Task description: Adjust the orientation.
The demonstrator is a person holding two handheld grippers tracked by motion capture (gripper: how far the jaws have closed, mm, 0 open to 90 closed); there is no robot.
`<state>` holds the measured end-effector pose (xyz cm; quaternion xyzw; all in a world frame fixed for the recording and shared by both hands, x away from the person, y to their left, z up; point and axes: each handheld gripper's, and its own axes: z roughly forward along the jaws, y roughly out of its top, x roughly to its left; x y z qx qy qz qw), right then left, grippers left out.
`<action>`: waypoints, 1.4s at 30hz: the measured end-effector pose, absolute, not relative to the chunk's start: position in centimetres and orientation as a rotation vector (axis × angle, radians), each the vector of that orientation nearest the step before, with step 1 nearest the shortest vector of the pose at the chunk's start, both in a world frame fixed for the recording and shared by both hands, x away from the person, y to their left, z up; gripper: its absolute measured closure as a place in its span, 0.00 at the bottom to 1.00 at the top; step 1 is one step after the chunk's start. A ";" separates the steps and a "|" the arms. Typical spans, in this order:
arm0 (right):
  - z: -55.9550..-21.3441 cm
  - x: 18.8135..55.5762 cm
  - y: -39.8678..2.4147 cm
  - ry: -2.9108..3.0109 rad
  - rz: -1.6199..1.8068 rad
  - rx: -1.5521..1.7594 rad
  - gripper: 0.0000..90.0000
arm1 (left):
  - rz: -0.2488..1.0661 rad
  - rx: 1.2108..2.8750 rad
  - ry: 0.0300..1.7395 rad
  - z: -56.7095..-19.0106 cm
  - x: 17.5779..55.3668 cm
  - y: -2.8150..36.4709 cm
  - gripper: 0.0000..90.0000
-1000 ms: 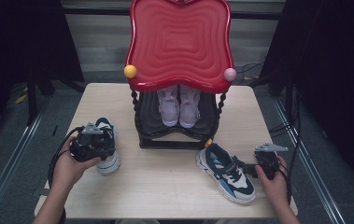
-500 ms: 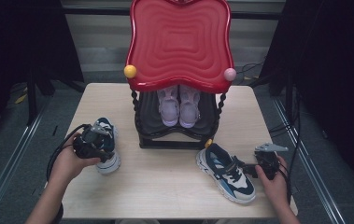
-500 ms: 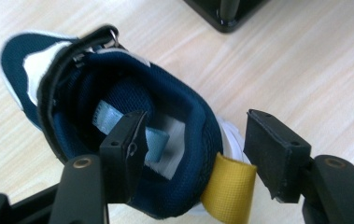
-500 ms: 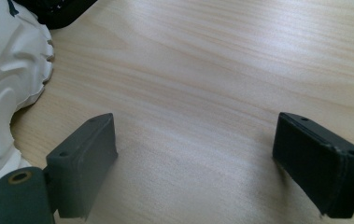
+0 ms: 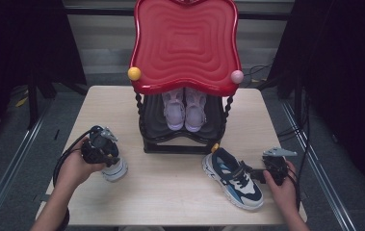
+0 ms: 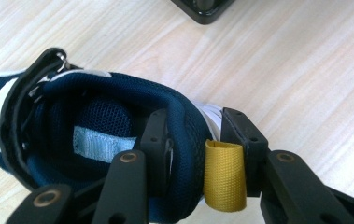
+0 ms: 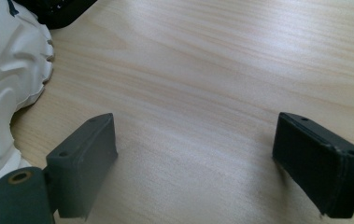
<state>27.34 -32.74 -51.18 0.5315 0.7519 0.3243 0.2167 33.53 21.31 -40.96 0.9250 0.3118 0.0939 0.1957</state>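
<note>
1. High view: your left gripper (image 5: 102, 148) sits over the heel of the navy shoe (image 5: 114, 168) at the left of the table (image 5: 170, 192), and your right gripper (image 5: 272, 172) rests just beside the other shoe (image 5: 233, 179) near the right front edge. A red-topped shoe rack (image 5: 185, 96) with a pink pair (image 5: 185, 109) stands between and behind them. If you lift the navy shoe by its heel alone, the toe will likely sag and swing, and it could catch the rack's lower frame on the way in.

2. Left gripper view: one jaw is inside the navy shoe (image 6: 100, 140), the other outside, pinching the padded heel collar next to the yellow pull tab (image 6: 224, 175). The jaws have just been closing, with the collar between them. That padding is soft, so a light pinch may slip off once the shoe's weight hangs on it.

3. Right gripper view: your jaws stand wide apart over bare wood, holding nothing, with the white sole (image 7: 6, 93) of the other shoe at the left. A careless sweep that way would push it.

4. Against the earlier frames: your left gripper has shifted only slightly over the heel, while the right hand and both shoes lie as before.
</note>
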 end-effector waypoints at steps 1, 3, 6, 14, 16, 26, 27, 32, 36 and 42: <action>-51.2 27.3 -32.7 2.083 0.899 1.473 0.14 | 0.256 2.593 0.862 -40.9 33.4 21.2 0.72; -51.2 27.3 -32.7 2.083 0.899 1.473 0.14 | 0.216 2.579 0.853 -40.9 33.0 20.8 0.73; -51.2 27.3 -32.7 2.083 0.898 1.473 0.14 | 0.203 2.587 0.830 -40.9 32.4 19.8 0.73; -51.2 27.3 -32.7 2.084 0.898 1.472 0.14 | 0.152 2.614 0.763 -40.7 31.8 18.4 0.72; -51.2 27.3 -32.7 2.084 0.898 1.471 0.14 | 0.167 2.602 0.758 -40.4 31.9 18.5 0.66; -51.2 27.3 -32.7 2.083 0.898 1.473 0.14 | 0.116 2.711 0.717 -40.0 32.7 18.0 0.53; -51.2 27.3 -32.7 2.084 0.898 1.472 0.14 | 0.104 2.724 0.711 -40.1 32.8 18.0 0.53; -51.2 27.3 -32.7 2.083 0.898 1.473 0.14 | 0.060 2.745 0.725 -40.3 33.2 17.8 0.53; -51.2 27.3 -32.7 2.083 0.898 1.473 0.14 | 0.015 2.784 0.715 -40.5 33.3 17.6 0.53; -51.2 27.3 -32.7 2.084 0.898 1.472 0.14 | 0.006 2.808 0.717 -40.6 33.6 17.5 0.53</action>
